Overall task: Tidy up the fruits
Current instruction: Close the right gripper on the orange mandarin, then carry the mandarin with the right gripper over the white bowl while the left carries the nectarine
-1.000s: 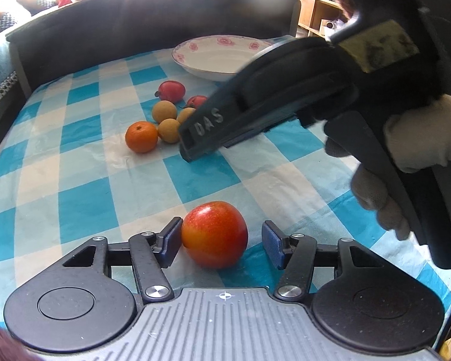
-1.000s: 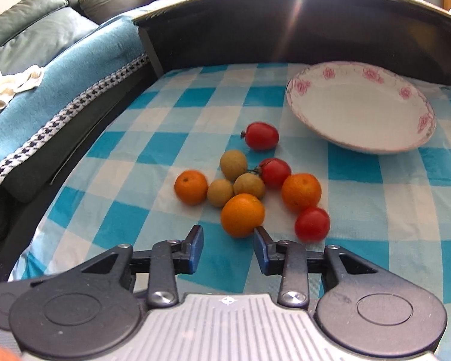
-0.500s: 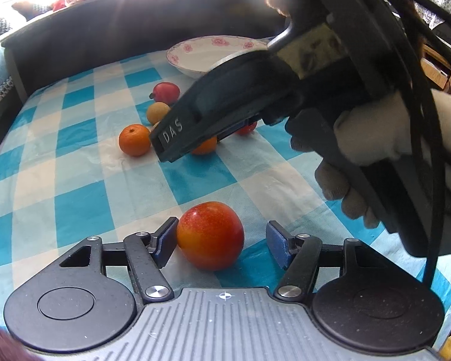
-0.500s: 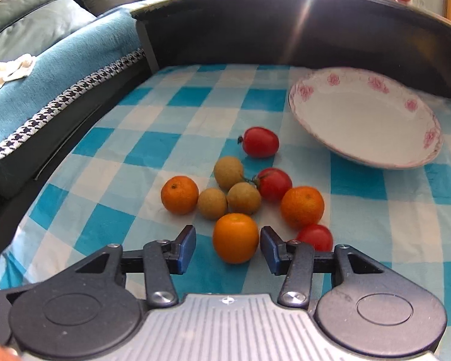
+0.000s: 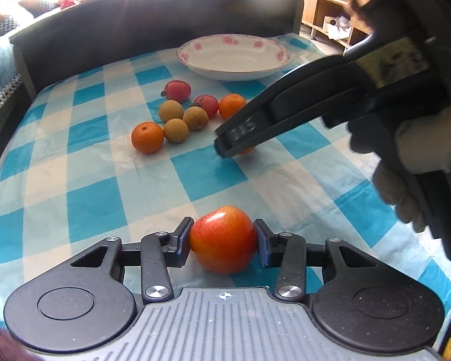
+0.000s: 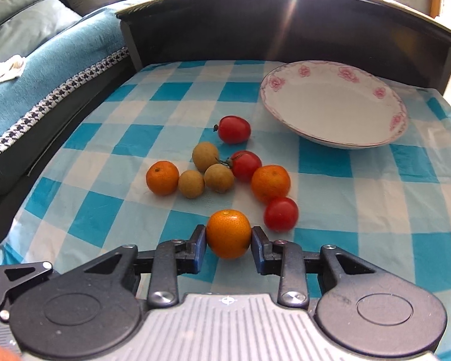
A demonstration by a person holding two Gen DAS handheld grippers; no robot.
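We pinch an apple [image 5: 222, 243] in the left gripper [image 5: 223, 243] and, it seems, an orange [image 6: 229, 233] in the right gripper [image 6: 229, 242] — each low over the bench [image 6: 375, 198], near us, ready for the far plate [image 6: 333, 105].

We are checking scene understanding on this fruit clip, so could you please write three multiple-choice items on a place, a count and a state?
1. Where is the flowered plate?
A. beyond the fruit
B. under the apple
C. on the sofa

2. How many brown longans lie on the checked cloth?
A. one
B. three
C. five

3. What sits between the right gripper jaws?
A. a tomato
B. nothing
C. an orange

Answers:
A, it sits empty behind the cluster.
B, three lie together.
C, both pads press its sides.
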